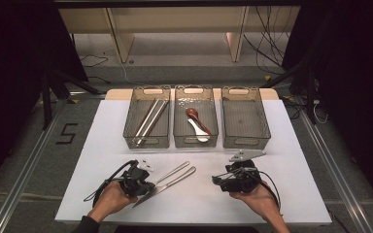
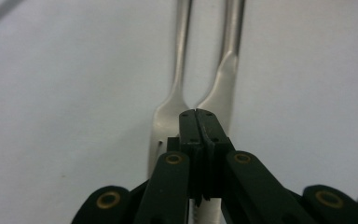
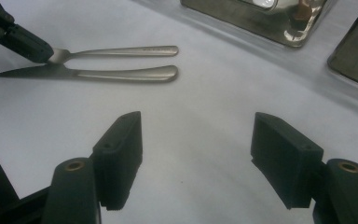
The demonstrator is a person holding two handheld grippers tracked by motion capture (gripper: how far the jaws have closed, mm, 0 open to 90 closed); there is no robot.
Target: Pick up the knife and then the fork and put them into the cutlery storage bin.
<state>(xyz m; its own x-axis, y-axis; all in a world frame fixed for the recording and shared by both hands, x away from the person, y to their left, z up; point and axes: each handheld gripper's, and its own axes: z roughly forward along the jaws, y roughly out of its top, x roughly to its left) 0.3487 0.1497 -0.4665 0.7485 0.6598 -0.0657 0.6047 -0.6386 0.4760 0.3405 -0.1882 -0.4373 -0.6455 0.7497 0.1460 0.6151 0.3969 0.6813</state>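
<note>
Clenched left gripper over steel fork and knife at lower centre, right gripper released, mesh bins upper centre holding metal rods, spoons.

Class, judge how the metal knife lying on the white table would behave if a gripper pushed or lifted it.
The knife looks like solid metal, so probably stiff. Lying flat, it should slide rather than roll. Its smooth handle may slip between pads, and it could knock the fork alongside.

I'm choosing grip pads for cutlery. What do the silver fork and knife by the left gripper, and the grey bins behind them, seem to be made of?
The silver fork and silver knife look like brushed metal, probably stainless steel: a satin grey sheen with soft highlights. The grey see-through bins look like smoke-tinted plastic, since their contents show through the walls.
</note>
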